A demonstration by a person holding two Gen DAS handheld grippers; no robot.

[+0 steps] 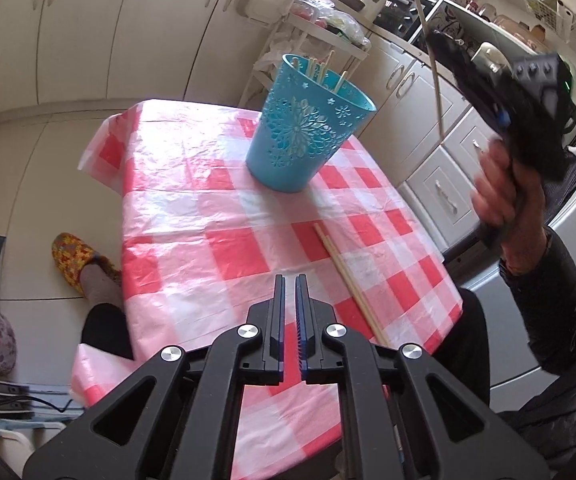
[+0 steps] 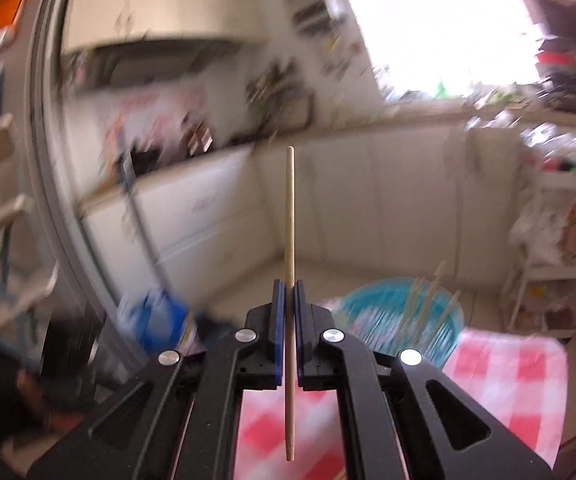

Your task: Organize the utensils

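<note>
Pinching one chopstick (image 2: 289,216) upright, our right tool (image 2: 288,286) rides high; the blue cup (image 2: 400,316) stands ahead, below and rightward. Our left tool (image 1: 290,280), nearly closed and empty, hovers beside two chopsticks (image 1: 348,276) lying lengthwise on the bench (image 1: 192,208).

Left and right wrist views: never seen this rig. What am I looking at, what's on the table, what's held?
No robot: a person holds a two-finger claw in each hand, each with a fisheye camera looking along its fingers. The left view shows the left claw shut and empty above a checked tablecloth. On it stand a blue cup of chopsticks and two loose chopsticks. The right hand is raised at the right. The blurred right view shows the right claw shut on one chopstick.
</note>
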